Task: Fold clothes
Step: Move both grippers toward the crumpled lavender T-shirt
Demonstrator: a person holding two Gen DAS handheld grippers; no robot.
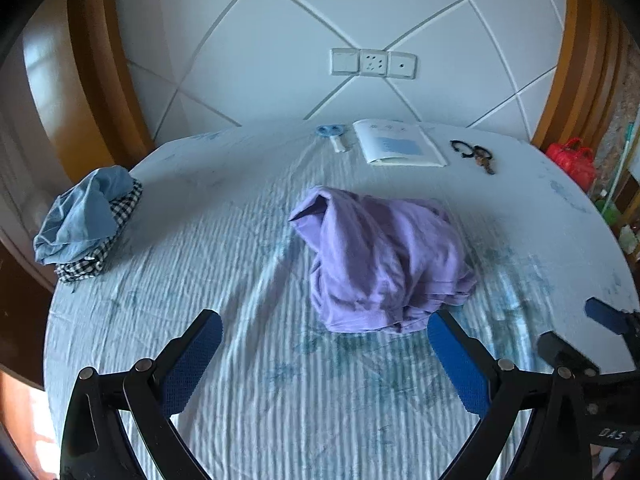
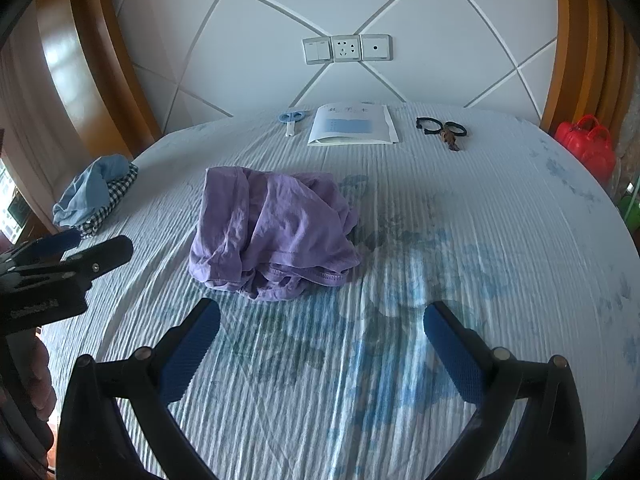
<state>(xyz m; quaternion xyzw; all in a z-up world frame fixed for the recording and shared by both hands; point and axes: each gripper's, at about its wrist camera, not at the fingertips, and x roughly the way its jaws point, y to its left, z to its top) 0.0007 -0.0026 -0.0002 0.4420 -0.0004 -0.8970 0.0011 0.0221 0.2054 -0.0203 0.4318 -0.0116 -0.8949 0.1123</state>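
The crumpled purple cotton garment [image 1: 380, 256] lies heaped mid-bed on the striped blue bedsheet [image 1: 240, 380]. Just ahead of the left hand-held gripper [image 1: 324, 360], it is slightly farther, ahead-left, from the right hand-held gripper [image 2: 322, 354]. Both are released, empty.

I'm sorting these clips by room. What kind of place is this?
Probably a bedroom: a bed sheet under a padded headboard with wall sockets, clothes lying on it.

Purple garment [image 1: 380, 256], pale blue striped bedsheet [image 1: 240, 280], blue cloth [image 1: 84, 216] over black-white checks [image 1: 116, 216].
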